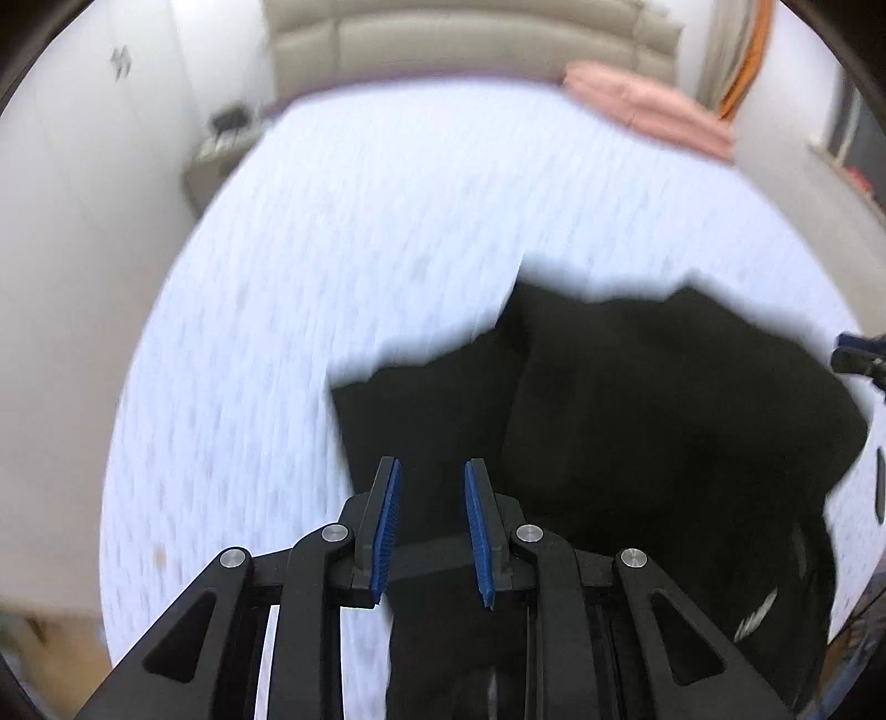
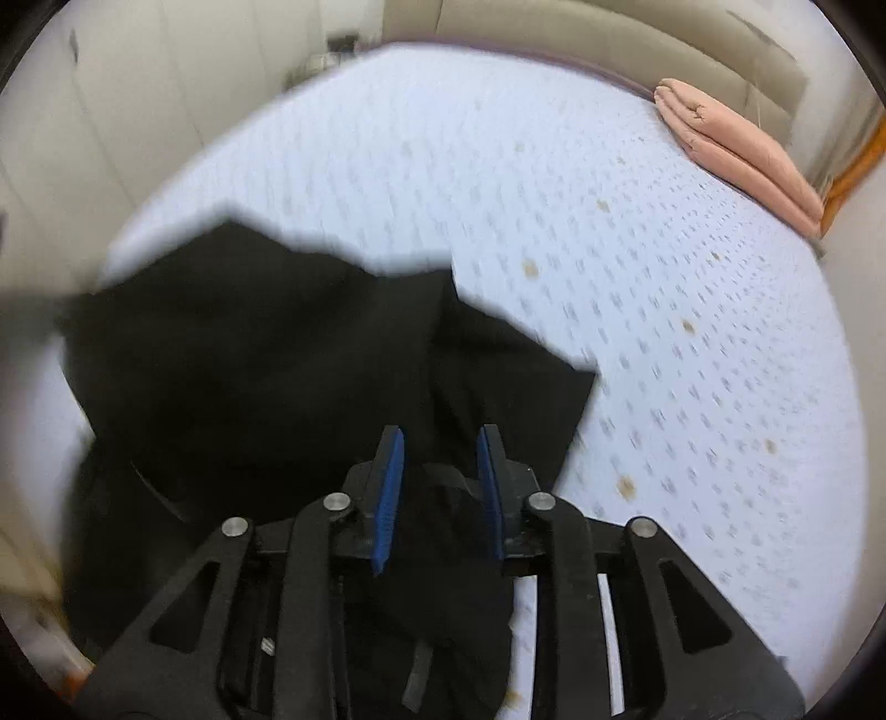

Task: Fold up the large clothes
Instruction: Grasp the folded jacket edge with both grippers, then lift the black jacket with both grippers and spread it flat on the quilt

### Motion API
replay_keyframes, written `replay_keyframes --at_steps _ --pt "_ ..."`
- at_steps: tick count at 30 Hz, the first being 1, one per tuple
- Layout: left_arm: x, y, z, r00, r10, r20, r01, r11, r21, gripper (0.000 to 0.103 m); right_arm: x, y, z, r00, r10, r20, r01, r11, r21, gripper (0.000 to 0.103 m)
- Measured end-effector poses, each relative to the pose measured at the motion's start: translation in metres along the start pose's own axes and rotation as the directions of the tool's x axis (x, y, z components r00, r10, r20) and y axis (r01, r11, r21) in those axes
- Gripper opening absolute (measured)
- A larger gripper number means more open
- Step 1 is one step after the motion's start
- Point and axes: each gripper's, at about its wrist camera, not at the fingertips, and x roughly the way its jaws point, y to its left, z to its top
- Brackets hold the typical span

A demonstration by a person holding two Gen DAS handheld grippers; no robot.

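Over black garment (image 1: 637, 399) on bed (image 1: 332, 249): both tools, left (image 1: 432, 471) and right (image 2: 440, 437), seemingly narrowly parted, gripping nothing.

We see R gripper (image 2: 437, 451) above black garment (image 2: 266, 354), jaws apart, blue pads (image 2: 387, 498) clear of cloth. Garment lies rumpled on pale dotted bedsheet (image 2: 637, 288). Folded pink cloth (image 2: 736, 155) at far edge, by beige headboard (image 2: 554, 33).

- Even, soft indoor light is seen in both views; no hard shadows or glare are cast on the bed sheet (image 1: 387, 232).
- Motion blur is smeared across everything.
- Fisheye bending and dark vignetting are shown at the rims.
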Motion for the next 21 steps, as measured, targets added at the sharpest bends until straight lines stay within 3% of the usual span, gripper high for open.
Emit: replay_keyframes --at_steps 1,3,5,7,10,13,15,19,21 --pt "-0.001 -0.004 0.018 0.999 -0.019 0.027 0.019 1.0 -0.002 0.025 0.001 0.005 0.015 0.999 0.037 0.021 -0.038 0.999 0.02 0.035" --pt "0.003 -0.013 0.051 0.992 -0.112 0.063 0.113 0.994 -0.009 0.026 0.009 0.02 0.043 0.996 0.08 0.031 -0.082 0.995 0.057 0.054" --pt "0.012 -0.023 0.073 0.977 -0.197 0.077 0.199 0.98 -0.024 0.026 0.028 0.037 0.06 0.989 0.15 0.011 -0.15 0.984 0.092 0.053" --pt "0.025 -0.028 0.074 0.959 -0.282 0.036 0.283 0.958 -0.04 0.026 0.045 0.048 0.064 0.982 0.185 -0.038 -0.18 0.978 0.102 0.053" --pt "0.038 -0.04 0.049 0.925 -0.372 -0.072 0.372 0.928 -0.013 0.026 0.053 0.066 0.045 0.967 0.228 -0.114 -0.221 0.973 0.072 0.053" --pt "0.034 -0.061 0.002 0.893 -0.422 -0.157 0.435 0.899 0.056 0.026 0.05 0.066 -0.011 0.953 0.221 -0.206 -0.218 0.975 0.038 0.053" --pt "0.042 -0.067 -0.037 0.865 -0.437 -0.246 0.46 0.886 0.047 0.026 0.066 0.064 -0.044 0.933 0.219 -0.285 -0.214 0.976 0.047 0.053" --pt "0.074 -0.064 -0.085 0.852 -0.438 -0.286 0.437 0.897 -0.07 0.026 0.093 0.062 -0.093 0.919 0.174 -0.354 -0.153 0.984 0.087 0.051" --pt "0.085 -0.064 -0.095 0.862 -0.434 -0.261 0.425 0.9 -0.091 0.025 0.107 0.059 -0.103 0.923 0.172 -0.345 -0.139 0.983 0.119 0.051"
